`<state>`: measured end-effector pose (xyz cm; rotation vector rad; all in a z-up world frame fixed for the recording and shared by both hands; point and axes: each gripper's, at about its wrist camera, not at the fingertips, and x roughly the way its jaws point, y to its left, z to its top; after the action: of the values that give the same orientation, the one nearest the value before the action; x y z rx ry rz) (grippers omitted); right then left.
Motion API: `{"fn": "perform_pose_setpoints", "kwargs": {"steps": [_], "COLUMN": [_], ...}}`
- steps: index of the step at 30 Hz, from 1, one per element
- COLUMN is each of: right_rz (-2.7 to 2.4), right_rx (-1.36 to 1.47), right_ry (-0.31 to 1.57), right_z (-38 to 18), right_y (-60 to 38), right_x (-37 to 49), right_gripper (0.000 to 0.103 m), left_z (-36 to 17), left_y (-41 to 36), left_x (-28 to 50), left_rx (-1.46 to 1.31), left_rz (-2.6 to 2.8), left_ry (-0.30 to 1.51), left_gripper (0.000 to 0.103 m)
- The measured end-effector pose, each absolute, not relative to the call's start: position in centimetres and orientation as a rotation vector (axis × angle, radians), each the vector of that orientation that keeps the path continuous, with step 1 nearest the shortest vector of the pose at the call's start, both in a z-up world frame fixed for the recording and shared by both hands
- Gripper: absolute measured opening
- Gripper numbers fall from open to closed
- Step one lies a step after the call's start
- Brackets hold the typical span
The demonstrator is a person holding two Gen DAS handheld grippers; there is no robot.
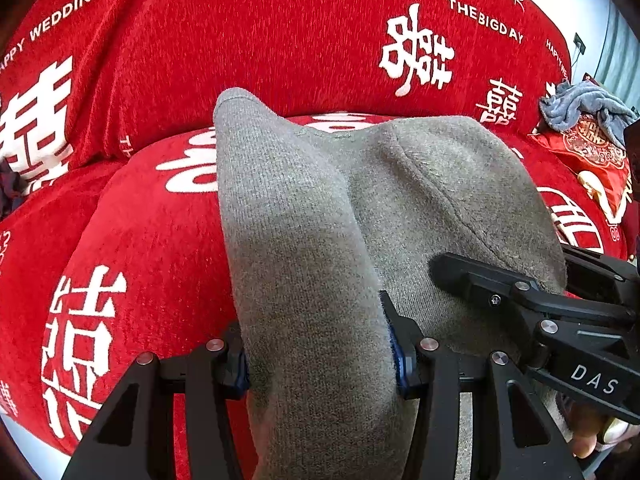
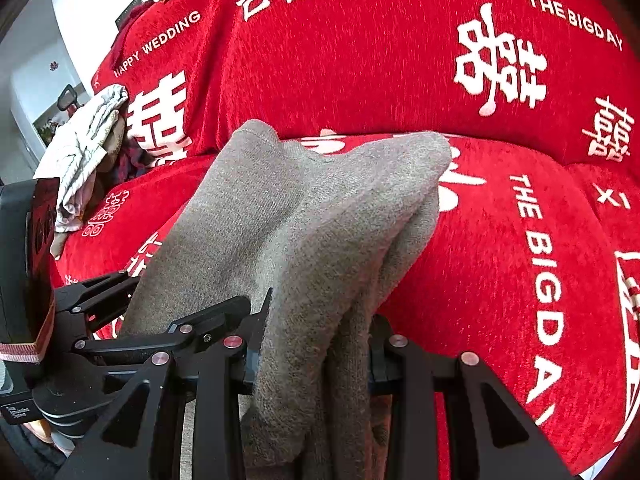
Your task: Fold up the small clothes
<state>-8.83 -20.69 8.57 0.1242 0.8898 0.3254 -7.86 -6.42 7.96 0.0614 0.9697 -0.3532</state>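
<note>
A grey knitted sock pair (image 1: 304,240) hangs over the red sofa seat. My left gripper (image 1: 320,356) is shut on one grey sock, which rises forward between its fingers. My right gripper (image 2: 316,356) is shut on the grey socks (image 2: 320,216) too, with layers bunched between its fingers. The two grippers sit side by side, very close: the right gripper shows in the left wrist view (image 1: 520,300), the left gripper in the right wrist view (image 2: 168,320).
A red sofa cover (image 1: 280,40) with white lettering fills both views. A grey-blue cloth (image 1: 580,108) and a red patterned cushion (image 1: 596,160) lie at the right. A pale crumpled garment (image 2: 88,148) lies at the sofa's left end.
</note>
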Motion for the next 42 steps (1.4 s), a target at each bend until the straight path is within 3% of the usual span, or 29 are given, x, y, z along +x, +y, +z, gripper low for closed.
{"fn": "perform_pose_setpoints", "kwargs": {"steps": [16,28,30,32,36,42], "right_rz": [0.36,0.387,0.39,0.39,0.397,0.303], "right_rx": [0.176,0.256,0.266,0.28,0.304,0.293], "right_ry": [0.935,0.967,0.966,0.971,0.979,0.97], "right_z": [5.5,3.6,3.3,3.0,2.6,4.8], "right_y": [-21.6,-23.3,-23.5,-23.8,-24.4,-25.4], "right_x": [-7.6,-7.1,-7.1,-7.0,-7.0,-7.6], "right_gripper": [0.036,0.044,0.046,0.049,0.056,0.056], "left_z": [5.4,4.2,4.0,3.8,3.5,6.4], "left_y": [-6.1,-4.6,-4.5,-4.2,-3.6,-3.2], "left_x": [-7.3,-7.4,-7.5,-7.4,-7.2,-7.6], "left_rx": [0.032,-0.036,-0.031,-0.033,-0.07,0.019], "left_rz": [-0.371,-0.394,-0.38,-0.371,-0.388,-0.322], "left_ry": [0.995,0.984,0.978,0.971,0.987,0.921], "left_gripper": [0.053,0.07,0.08,0.083,0.083,0.083]}}
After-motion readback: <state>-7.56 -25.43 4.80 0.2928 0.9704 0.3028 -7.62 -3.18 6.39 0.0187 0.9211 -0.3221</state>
